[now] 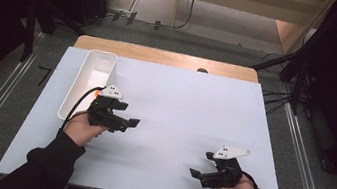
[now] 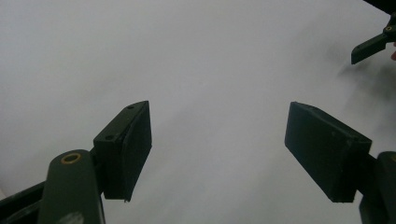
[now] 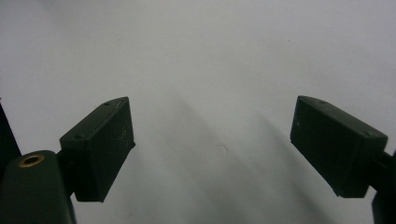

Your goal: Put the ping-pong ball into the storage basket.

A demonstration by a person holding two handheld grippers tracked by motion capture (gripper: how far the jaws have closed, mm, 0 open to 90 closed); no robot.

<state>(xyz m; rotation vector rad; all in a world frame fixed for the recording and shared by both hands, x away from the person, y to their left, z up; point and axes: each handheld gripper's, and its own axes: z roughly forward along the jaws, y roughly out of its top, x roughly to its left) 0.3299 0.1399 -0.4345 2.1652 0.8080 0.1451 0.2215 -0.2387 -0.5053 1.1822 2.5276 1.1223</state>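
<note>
Black sleeves and two hands come in over the near edge of the desk (image 1: 179,111), each holding a gripper. Over toward the near right corner sits the right gripper (image 1: 201,166), its jaws pointing left and standing wide apart with nothing between them; in its own view the gap (image 3: 212,149) shows bare white desk top. Toward the left side, about midway between the near and far edges, the left gripper (image 1: 131,114) points right, its jaws also spread and holding nothing (image 2: 217,154). Just beside it, along the left edge and running toward the far left corner, lies a long white tray (image 1: 88,82), apart from both grippers.
</note>
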